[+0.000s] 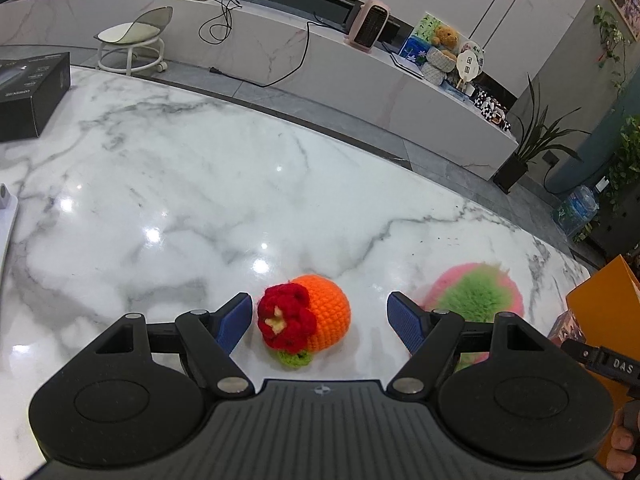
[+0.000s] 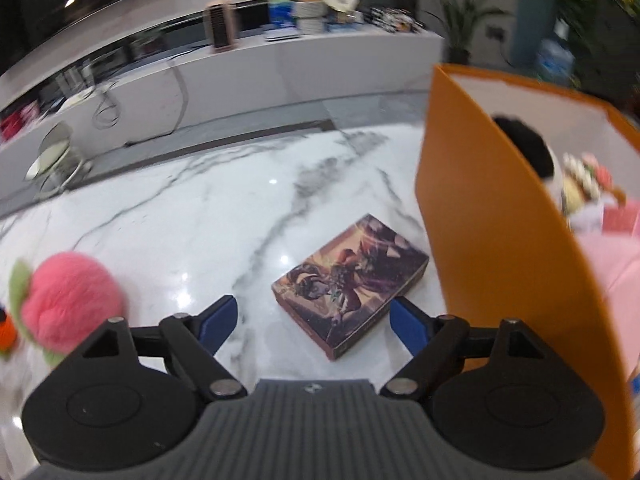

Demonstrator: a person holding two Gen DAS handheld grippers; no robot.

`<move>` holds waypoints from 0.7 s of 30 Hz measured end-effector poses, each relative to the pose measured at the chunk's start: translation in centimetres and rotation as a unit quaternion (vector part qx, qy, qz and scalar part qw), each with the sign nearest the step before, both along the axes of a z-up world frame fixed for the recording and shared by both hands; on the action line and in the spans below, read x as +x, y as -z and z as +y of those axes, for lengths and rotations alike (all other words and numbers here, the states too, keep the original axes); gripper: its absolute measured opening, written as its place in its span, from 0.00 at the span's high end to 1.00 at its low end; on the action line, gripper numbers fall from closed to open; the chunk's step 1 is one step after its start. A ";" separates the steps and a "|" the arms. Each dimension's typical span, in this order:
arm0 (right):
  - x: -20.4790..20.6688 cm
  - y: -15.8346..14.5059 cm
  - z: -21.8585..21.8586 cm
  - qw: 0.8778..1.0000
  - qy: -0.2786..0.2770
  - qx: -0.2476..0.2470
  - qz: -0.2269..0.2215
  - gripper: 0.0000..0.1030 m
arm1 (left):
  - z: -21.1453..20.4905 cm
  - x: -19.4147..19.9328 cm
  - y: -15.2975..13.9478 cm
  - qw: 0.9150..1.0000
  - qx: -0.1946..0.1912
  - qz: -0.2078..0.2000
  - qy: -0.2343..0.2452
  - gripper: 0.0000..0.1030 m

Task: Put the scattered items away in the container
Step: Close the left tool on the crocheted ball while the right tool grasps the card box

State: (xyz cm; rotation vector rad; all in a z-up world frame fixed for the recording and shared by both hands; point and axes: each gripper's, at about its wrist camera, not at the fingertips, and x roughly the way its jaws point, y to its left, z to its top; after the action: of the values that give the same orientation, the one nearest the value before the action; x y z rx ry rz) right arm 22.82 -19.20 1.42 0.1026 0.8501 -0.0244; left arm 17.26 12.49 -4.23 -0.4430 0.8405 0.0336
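My left gripper [image 1: 320, 316] is open, low over the marble table, with a crocheted orange fruit with a red flower [image 1: 308, 316] between its fingers, nearer the left one. A pink and green fluffy ball [image 1: 476, 292] lies just beyond the right finger; it also shows in the right wrist view [image 2: 68, 300]. My right gripper [image 2: 314, 322] is open, with a picture-printed flat box [image 2: 350, 280] lying on the table between and ahead of its fingers. The orange container [image 2: 492, 240] stands right beside it, holding plush toys and pink items.
A black box [image 1: 32, 96] sits at the table's far left, a white object [image 1: 6, 216] at the left edge. Beyond the table's far edge are a stool [image 1: 132, 40], a white counter with a heater [image 1: 370, 24], and potted plants.
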 end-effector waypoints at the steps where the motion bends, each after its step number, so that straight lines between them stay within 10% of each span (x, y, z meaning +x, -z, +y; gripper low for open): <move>1: 0.1 0.2 -0.1 1.000 0.010 0.004 -0.001 0.17 | 0.0 0.1 0.2 1.000 -0.001 -0.001 0.001 0.15; 15: 2.1 2.5 1.0 0.997 0.057 -0.042 -0.011 0.17 | -1.3 0.6 0.3 0.997 0.052 -0.009 0.050 0.15; 21: 2.3 2.4 0.8 0.998 0.044 -0.046 -0.009 0.23 | -0.7 0.6 0.2 0.998 0.034 -0.004 0.052 0.43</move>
State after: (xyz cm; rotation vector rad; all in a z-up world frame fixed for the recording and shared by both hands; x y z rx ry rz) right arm 25.10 -18.36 -0.95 0.0541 0.8247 -0.1436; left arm 17.90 11.76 -4.42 -0.3354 0.8503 -0.0351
